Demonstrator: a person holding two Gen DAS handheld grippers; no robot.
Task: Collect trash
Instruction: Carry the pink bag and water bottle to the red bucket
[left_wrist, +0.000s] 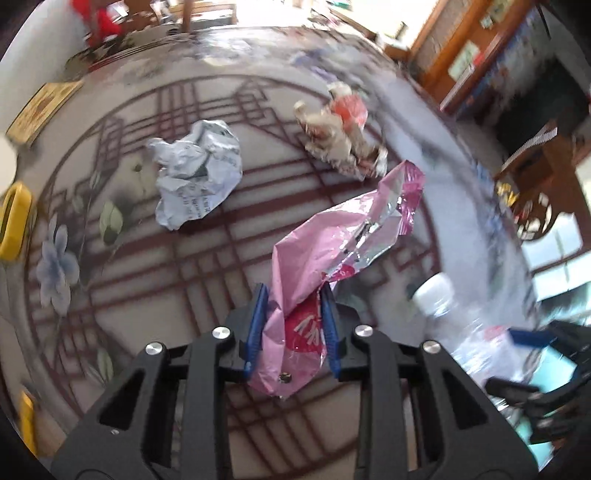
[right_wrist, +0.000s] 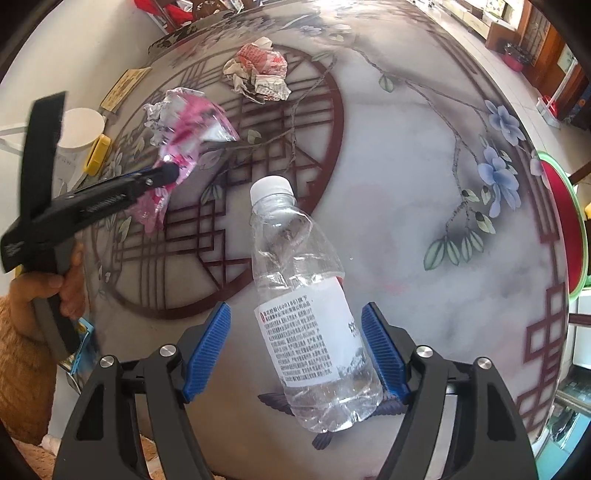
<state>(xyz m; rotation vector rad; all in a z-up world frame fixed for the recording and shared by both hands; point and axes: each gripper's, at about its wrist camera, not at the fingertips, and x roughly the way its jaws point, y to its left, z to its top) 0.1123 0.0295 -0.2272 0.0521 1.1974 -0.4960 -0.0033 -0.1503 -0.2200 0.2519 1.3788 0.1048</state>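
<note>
The wrapper (left_wrist: 332, 251) sits between the left claw's (left_wrist: 293, 328) pads, stretching ahead. A paper ball (left_wrist: 197, 177) lies ahead-left, another wad (left_wrist: 340, 129) ahead-right, the bottle (right_wrist: 306, 306) lies between the right claw's (right_wrist: 301, 350) pads.

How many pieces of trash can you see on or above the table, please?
4: pink wrapper in the left gripper, plastic bottle between the right gripper fingers, white paper ball and printed paper wad farther back. Others may be hidden.

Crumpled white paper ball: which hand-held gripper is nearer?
Left. The left hand-held gripper, shut on the pink wrapper, sits just short of the crumpled white paper ball. The right hand-held gripper straddles the plastic bottle, farther off, beyond the wrapper.
</note>
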